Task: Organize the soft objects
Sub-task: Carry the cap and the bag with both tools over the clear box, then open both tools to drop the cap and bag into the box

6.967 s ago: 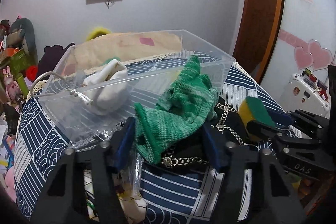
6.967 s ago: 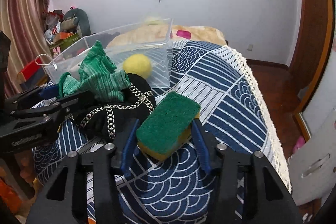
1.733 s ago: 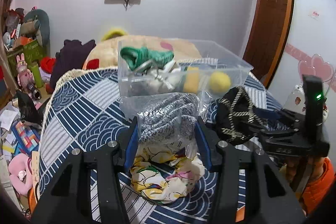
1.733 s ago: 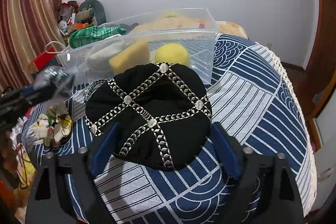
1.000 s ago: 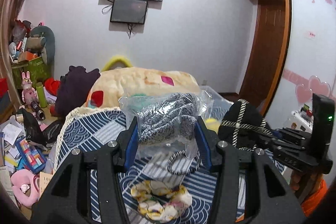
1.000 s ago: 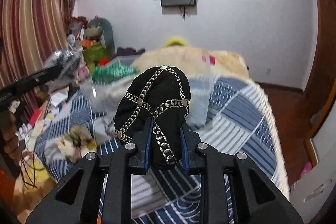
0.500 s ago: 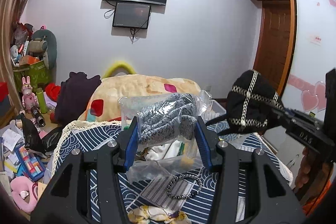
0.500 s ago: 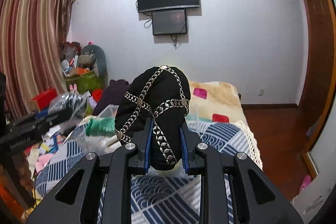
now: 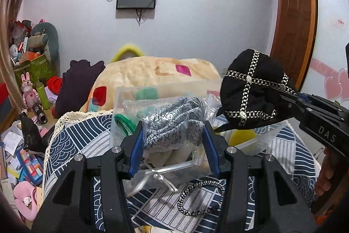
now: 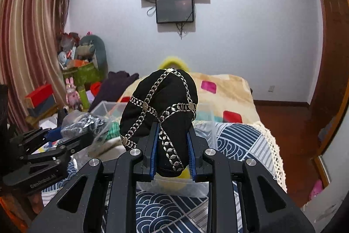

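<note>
My left gripper [image 9: 173,145] is shut on a clear plastic bag of grey knit fabric [image 9: 172,121] and holds it over the near end of the clear plastic bin [image 9: 157,93]. My right gripper [image 10: 171,150] is shut on a black cap with silver chain trim [image 10: 161,102], raised above the bin [image 10: 209,121]; the cap also shows in the left wrist view [image 9: 250,88]. A green knit cloth [image 9: 123,121], a white item and a yellow sponge [image 9: 242,134] lie in the bin. The left gripper and its bag show in the right wrist view [image 10: 85,123].
A black-and-silver chain loop [image 9: 200,198] lies on the blue patterned bedspread [image 9: 72,143] in front of the bin. A beige blanket [image 9: 152,71] lies behind it. Clutter and toys [image 9: 32,88] fill the floor to the left. A wooden door [image 9: 292,32] stands right.
Both grippers have moved forward and down toward the bin with their loads still held. The bag and the cap now hang over the bin.
</note>
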A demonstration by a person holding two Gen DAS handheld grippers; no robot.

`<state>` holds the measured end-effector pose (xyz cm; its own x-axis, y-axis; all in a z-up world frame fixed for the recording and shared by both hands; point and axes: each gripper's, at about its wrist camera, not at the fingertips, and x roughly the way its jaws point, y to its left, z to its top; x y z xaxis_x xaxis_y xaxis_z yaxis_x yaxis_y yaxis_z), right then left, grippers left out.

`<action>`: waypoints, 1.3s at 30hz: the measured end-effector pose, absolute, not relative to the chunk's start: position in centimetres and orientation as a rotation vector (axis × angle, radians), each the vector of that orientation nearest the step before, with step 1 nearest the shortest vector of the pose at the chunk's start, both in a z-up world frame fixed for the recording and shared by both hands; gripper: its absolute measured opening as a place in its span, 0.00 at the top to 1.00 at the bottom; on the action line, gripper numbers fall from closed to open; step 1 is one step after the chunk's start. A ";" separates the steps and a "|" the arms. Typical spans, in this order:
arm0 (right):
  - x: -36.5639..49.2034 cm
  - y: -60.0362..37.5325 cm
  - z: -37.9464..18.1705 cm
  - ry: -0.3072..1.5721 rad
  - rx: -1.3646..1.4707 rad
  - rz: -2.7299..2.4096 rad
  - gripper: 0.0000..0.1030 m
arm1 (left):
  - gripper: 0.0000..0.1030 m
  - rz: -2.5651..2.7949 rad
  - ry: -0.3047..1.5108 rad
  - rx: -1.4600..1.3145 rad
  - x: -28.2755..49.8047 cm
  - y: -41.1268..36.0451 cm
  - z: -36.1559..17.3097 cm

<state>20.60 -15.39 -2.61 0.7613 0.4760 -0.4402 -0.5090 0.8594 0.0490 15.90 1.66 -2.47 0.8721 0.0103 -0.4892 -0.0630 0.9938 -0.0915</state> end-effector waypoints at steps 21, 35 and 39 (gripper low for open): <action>22.6 -14.3 -5.0 0.575 -0.132 0.529 0.74 | 0.35 0.054 0.587 -0.107 18.4 1.7 -4.5; 20.9 -16.1 -3.8 0.534 -0.114 0.529 0.42 | 0.15 0.020 0.518 -0.075 14.6 1.4 -2.0; 19.8 -16.7 -2.8 0.495 -0.111 0.533 0.38 | 0.07 0.039 0.469 -0.088 12.7 2.0 -0.6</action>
